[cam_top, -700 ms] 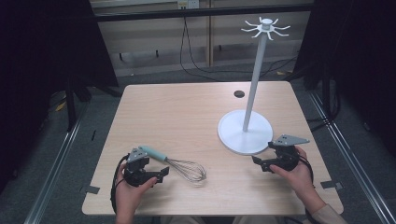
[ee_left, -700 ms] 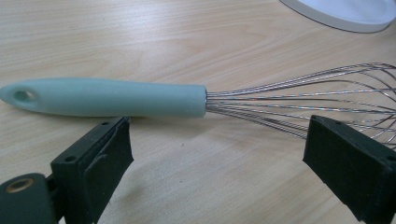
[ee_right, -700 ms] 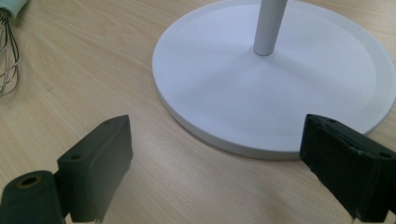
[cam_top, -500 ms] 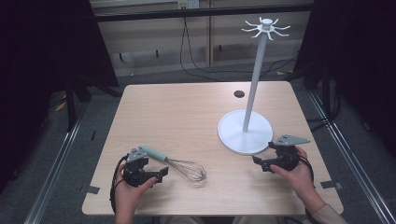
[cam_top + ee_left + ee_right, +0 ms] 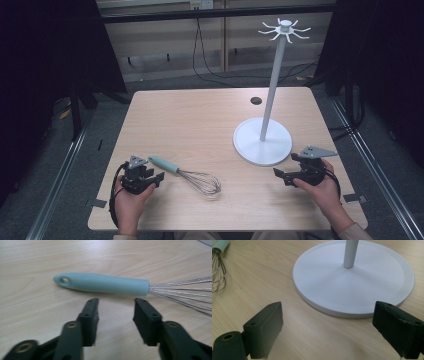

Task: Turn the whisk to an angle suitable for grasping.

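A whisk point(image 5: 186, 175) with a mint-green handle point(image 5: 105, 285) and wire loops point(image 5: 185, 292) lies flat near the table's front left. My left gripper point(image 5: 159, 177) rests on the table beside the handle. Its jaws point(image 5: 115, 302) are open and point at the handle's middle, a short way from it, with nothing between them. A white stand point(image 5: 262, 142) with a round base, a tall pole and hooked arms on top is at the right. My right gripper point(image 5: 277, 174) is just in front of that base point(image 5: 352, 277), open wide point(image 5: 327, 305) and holding nothing. The whisk's wires point(image 5: 217, 267) are far off to its left.
A small black disc point(image 5: 255, 100) sits in the wooden table point(image 5: 200, 115) near the far edge. The stand's pole point(image 5: 272, 75) rises high above the right half. Dark curtains flank the table and cables lie on the floor behind it.
My left gripper has edged slightly left, nearer the handle's end of the whisk. The right gripper, whisk and stand have kept still.
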The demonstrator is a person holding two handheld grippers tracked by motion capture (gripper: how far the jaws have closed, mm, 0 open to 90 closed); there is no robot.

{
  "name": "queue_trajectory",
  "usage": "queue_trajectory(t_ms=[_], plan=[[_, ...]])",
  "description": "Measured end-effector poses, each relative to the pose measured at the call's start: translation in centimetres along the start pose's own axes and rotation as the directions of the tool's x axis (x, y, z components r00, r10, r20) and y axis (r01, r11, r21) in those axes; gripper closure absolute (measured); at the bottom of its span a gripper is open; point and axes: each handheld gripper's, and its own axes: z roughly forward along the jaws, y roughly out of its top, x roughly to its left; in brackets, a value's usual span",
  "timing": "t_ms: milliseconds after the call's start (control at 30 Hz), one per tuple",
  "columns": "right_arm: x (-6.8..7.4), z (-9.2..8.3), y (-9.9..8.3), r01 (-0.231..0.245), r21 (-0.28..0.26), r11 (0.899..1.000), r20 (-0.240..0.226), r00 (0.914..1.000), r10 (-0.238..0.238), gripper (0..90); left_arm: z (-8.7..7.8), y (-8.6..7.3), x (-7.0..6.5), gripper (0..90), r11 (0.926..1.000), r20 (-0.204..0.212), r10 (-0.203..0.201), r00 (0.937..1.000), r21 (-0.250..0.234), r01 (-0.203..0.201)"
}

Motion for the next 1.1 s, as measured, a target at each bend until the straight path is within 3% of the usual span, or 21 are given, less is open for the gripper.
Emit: queue_trajectory(t_ms=[200,233,400,633,767,1100], plan=[[-0.1,-0.4,-0.2,-0.012,-0.009,1.0,0.011,0.9999,0.012,9.3,0.6,0.0,1.0,74.9,0.9992,-0.038,-0.013,0.9992,0.038,0.014],[0.0,-0.5,-0.3,-0.004,-0.006,1.0,0.005,1.0,0.004,9.3,0.7,0.0,1.2,81.6,0.999,-0.044,-0.024,0.9987,0.038,0.026],[0.1,-0.7,-0.4,-0.01,-0.009,1.0,0.009,0.9999,0.01,9.3,1.9,0.2,2.1,90.0,0.9967,-0.073,-0.042,0.9965,0.066,0.046],[0.0,-1.0,-0.5,-0.008,-0.01,1.0,0.012,0.9999,0.008,9.3,3.2,0.5,3.2,90.0,0.9941,-0.101,-0.088,0.991,0.054,0.094],[-0.1,-1.1,-0.6,-0.015,-0.01,1.0,0.013,0.9998,0.015,9.3,3.7,0.9,3.6,90.0,0.9917,-0.088,-0.118,0.9891,0.041,0.122],[-0.1,-1.1,-0.7,-0.017,-0.004,1.0,0.013,0.9998,0.017,9.3,5.4,2.7,3.4,88.5,0.9915,-0.062,-0.115,0.9914,0.055,0.118]])
